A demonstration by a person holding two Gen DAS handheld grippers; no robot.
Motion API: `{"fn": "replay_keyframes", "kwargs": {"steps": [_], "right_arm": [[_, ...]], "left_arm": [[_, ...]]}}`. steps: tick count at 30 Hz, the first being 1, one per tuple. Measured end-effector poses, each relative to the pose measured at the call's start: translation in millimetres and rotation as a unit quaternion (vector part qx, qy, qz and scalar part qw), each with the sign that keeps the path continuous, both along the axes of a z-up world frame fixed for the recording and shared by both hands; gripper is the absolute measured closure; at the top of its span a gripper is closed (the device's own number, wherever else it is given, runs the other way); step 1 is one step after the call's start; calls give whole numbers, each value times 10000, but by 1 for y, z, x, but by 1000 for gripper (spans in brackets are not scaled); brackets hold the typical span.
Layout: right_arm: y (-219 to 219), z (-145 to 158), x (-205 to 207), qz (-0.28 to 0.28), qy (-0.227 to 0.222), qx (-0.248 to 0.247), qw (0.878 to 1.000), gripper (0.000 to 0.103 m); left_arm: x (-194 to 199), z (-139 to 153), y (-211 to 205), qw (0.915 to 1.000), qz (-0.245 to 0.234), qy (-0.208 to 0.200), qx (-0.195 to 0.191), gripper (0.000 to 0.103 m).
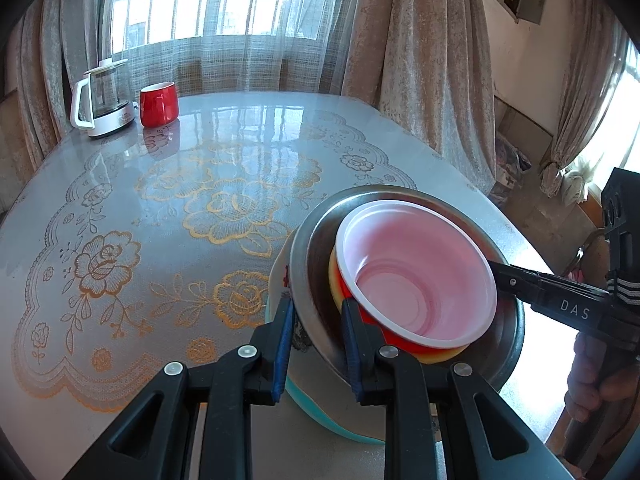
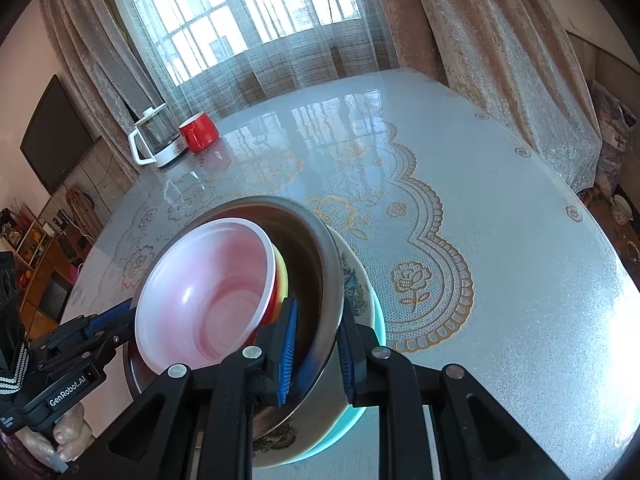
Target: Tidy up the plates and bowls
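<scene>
A stack of dishes stands at the near edge of the table. A white-lined red bowl [image 1: 416, 272] [image 2: 208, 288] sits in a yellow bowl [image 1: 336, 280] [image 2: 282, 276], inside a steel bowl [image 1: 316, 248] [image 2: 320, 264], on a patterned plate [image 1: 280, 272] [image 2: 356, 284] and a teal plate [image 1: 320, 420] [image 2: 352, 412]. My left gripper [image 1: 316, 344] straddles the steel bowl's near rim, one finger outside, one inside. My right gripper [image 2: 320, 344] straddles the steel rim on the opposite side; it also shows in the left wrist view [image 1: 496, 276] at the stack's right.
A glass kettle with a white handle [image 1: 102, 100] [image 2: 156, 140] and a red mug [image 1: 159, 103] [image 2: 199, 131] stand at the table's far left corner. The table [image 1: 180, 200] [image 2: 480, 220] has a glossy floral lace cover. Curtains hang behind it.
</scene>
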State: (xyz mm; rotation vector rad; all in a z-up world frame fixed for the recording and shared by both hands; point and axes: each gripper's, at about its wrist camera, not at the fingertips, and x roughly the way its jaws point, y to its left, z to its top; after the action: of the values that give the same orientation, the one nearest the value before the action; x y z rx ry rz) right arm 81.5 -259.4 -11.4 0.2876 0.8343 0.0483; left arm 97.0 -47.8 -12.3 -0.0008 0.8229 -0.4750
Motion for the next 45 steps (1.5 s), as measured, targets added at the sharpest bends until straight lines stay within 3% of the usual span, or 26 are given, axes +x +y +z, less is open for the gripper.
{"fn": "replay_keyframes", "kwargs": {"steps": [45], "right_arm": [[0,-2,-11,-133,41,48,9999,82]], "left_arm": [[-10,0,-1,9998,209,-1,62,79]]}}
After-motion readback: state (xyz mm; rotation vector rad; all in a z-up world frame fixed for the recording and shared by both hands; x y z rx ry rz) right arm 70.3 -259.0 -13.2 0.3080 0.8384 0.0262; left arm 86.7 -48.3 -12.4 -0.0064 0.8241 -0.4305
